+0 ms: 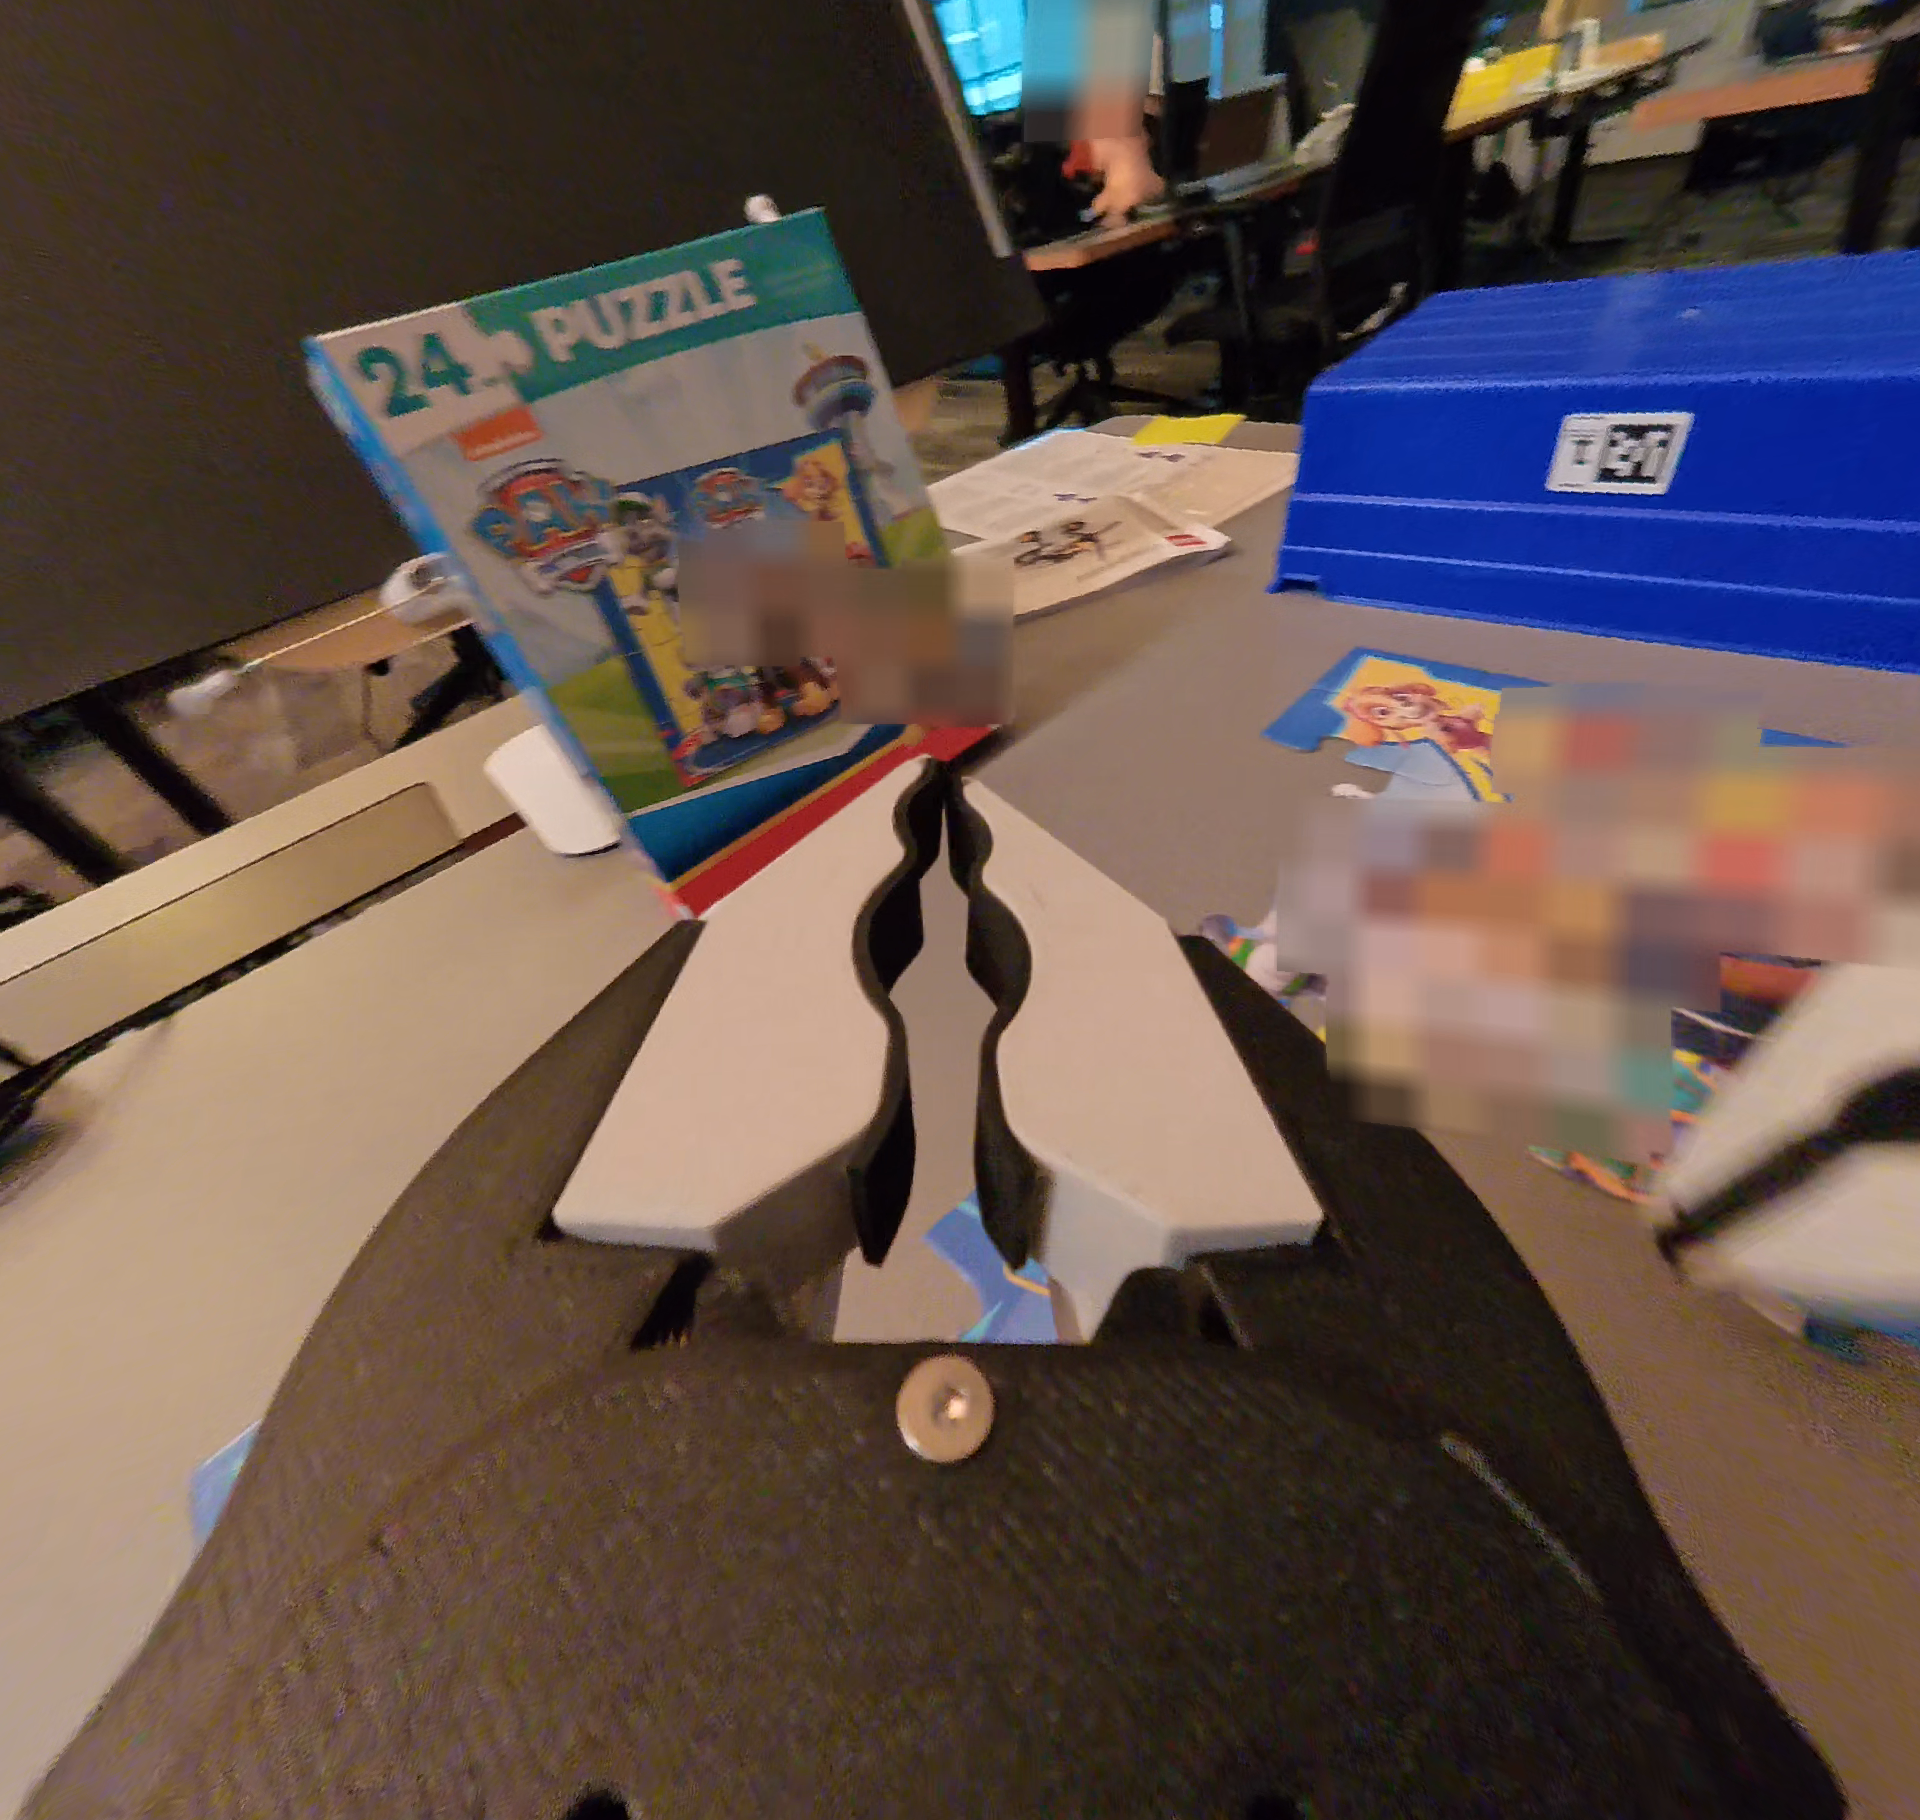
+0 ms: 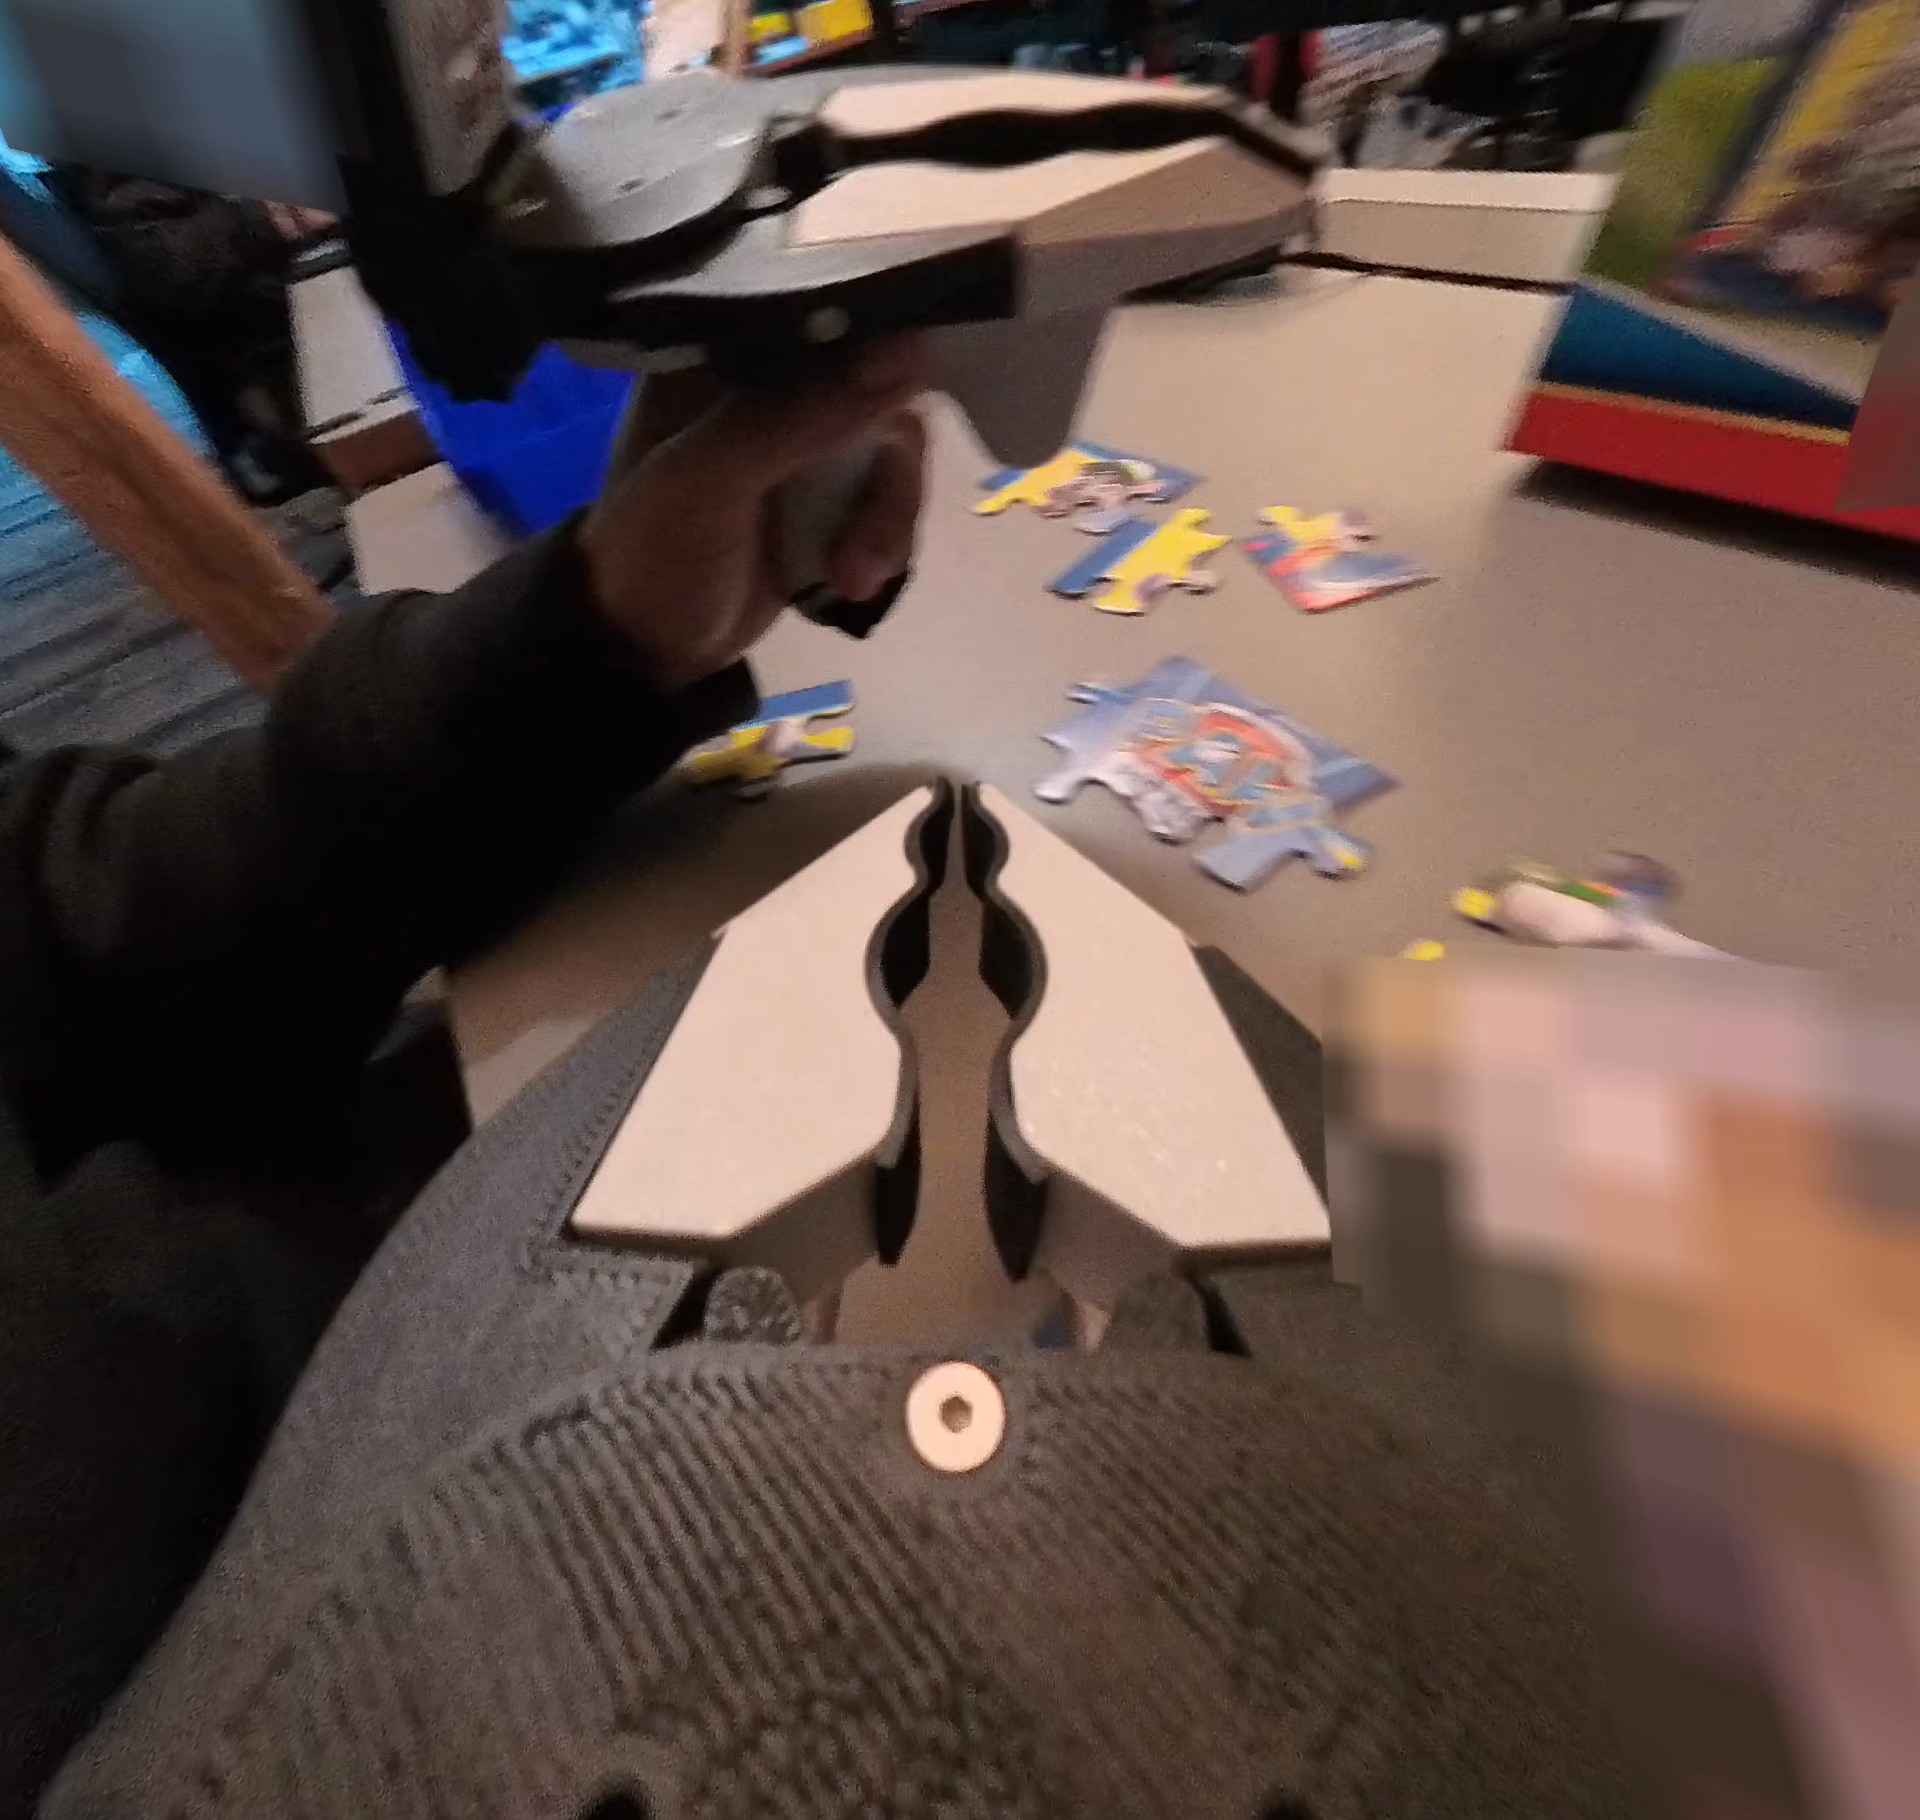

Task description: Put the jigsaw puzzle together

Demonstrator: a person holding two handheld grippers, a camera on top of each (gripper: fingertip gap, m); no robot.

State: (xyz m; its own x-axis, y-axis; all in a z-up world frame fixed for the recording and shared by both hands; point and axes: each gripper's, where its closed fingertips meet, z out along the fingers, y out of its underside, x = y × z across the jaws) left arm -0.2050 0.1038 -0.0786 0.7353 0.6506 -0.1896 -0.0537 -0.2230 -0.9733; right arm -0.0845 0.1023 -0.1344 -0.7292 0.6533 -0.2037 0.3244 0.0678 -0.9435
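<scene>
- Left gripper (image 1: 945,783): jaws together, nothing visibly between the tips; upright puzzle box (image 1: 644,544) just ahead-left of them, tips near its red-blue base.
- Joined puzzle pieces (image 1: 1392,721) on grey table (image 1: 1143,731), ahead-right of left jaws; blue bin (image 1: 1610,440) beyond.
- Right gripper (image 2: 956,794): jaws together, nothing between them, above table.
- Large blue piece (image 2: 1216,773) just right of right tips; blue-yellow piece (image 2: 779,742) just left.
- Sleeve (image 2: 364,783) left.

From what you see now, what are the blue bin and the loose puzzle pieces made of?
Blue bin: seemingly moulded plastic, judging by its ribbed walls and slight sheen. Puzzle pieces: probably printed cardboard, thin and flat, with die-cut tabs and colourful, faintly glossy faces.
</scene>
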